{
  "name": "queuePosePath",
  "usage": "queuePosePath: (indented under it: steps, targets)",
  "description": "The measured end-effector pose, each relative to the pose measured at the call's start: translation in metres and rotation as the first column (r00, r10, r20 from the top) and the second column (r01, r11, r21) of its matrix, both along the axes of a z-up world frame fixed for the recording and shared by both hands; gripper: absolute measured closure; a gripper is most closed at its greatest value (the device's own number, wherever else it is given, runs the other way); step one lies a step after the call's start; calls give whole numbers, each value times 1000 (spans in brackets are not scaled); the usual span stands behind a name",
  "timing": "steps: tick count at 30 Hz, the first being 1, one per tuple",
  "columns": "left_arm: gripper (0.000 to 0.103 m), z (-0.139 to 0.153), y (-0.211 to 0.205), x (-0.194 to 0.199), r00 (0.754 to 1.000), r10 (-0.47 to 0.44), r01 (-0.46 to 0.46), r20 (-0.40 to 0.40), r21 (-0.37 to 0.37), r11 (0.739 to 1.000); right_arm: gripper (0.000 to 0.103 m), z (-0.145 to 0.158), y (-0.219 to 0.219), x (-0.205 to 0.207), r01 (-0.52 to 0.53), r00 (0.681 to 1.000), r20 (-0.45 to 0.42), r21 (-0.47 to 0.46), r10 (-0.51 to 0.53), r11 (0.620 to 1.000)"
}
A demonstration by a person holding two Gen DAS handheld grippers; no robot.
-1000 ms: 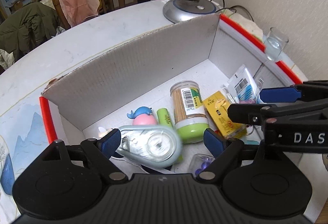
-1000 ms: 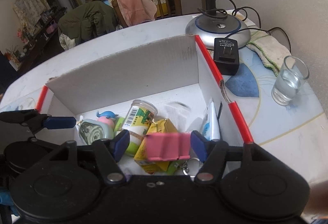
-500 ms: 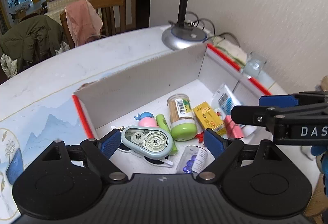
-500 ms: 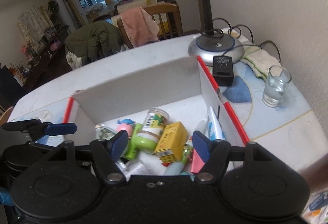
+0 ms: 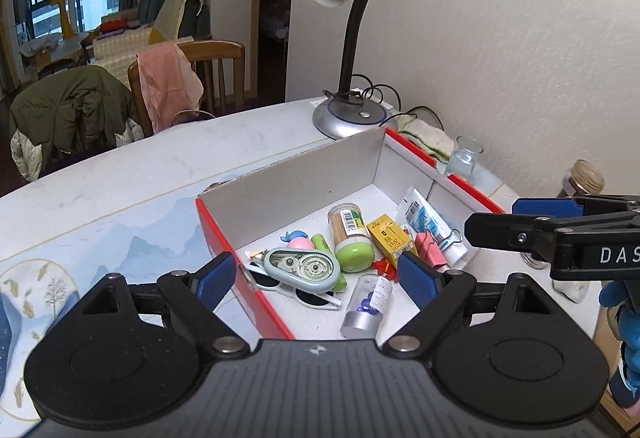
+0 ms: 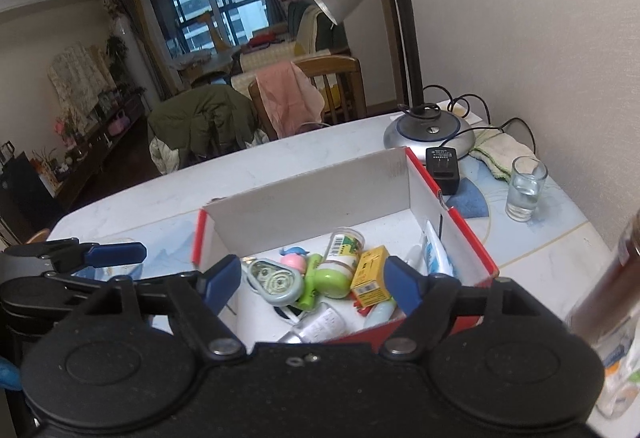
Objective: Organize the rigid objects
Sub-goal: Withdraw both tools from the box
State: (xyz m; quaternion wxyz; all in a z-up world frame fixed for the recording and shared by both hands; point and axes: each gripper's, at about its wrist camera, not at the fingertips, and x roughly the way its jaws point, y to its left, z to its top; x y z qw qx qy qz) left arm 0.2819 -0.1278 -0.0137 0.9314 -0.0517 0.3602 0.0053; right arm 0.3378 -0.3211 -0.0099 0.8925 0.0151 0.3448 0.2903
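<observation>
Holding nothing, both grippers are hovering over the red-edged cardboard box (image 5: 256,298) on the bench (image 5: 120,189): the left gripper (image 5: 316,278) is standing with jaws wide, and the right gripper (image 6: 312,282) has just been opening its jaws, with no item between them. Stock lying ahead of and below the left jaws, inside the box: correction tape dispenser (image 5: 304,270), toothpick jar with green cap (image 5: 350,242), yellow carton (image 5: 390,240), pink binder clip (image 5: 430,254), white tube (image 5: 428,224), green stick (image 5: 322,244), pink and blue toy (image 5: 298,240), clear vial with purple pins (image 5: 366,308). Items are touching and overlapping, so a next placement dropped from this height is likely to be bouncing off the jar or the dispenser and landing askew. Beyond the right jaws and off to their right, a glass of water (image 6: 524,187) is standing on the bench, near the box wall; a wide swing of that arm is risking a spill toward the black adapter (image 6: 442,167) and the lamp base (image 6: 428,129). To the near right of the right jaws a brown bottle (image 6: 608,286), blurred, is sitting close enough to be knocked. In the left wrist view, the right gripper is crossing just beside the left jaws, so the two are risking a collision if both are reaching in together. The box's far wall is looking thin and liable to be folding under a bump.
</observation>
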Motion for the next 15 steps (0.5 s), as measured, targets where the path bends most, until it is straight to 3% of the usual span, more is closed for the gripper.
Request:
queuePosePath:
  steps: [8,11,15]
  targets:
    - [13,6,6,-28,1000,-12,12,22,-8,1000,17,0,-2,-26,20,1000,17,26,-21,999]
    - [2,5,12,-36,1000,-11,12,26,-31,999,13,-1,-2,-34,21,999,31,35,-22,999]
    - [2,3,19,-48,999,2,0,36,-57,998,5,1,-2,-45,17,998,65,51,-20,999]
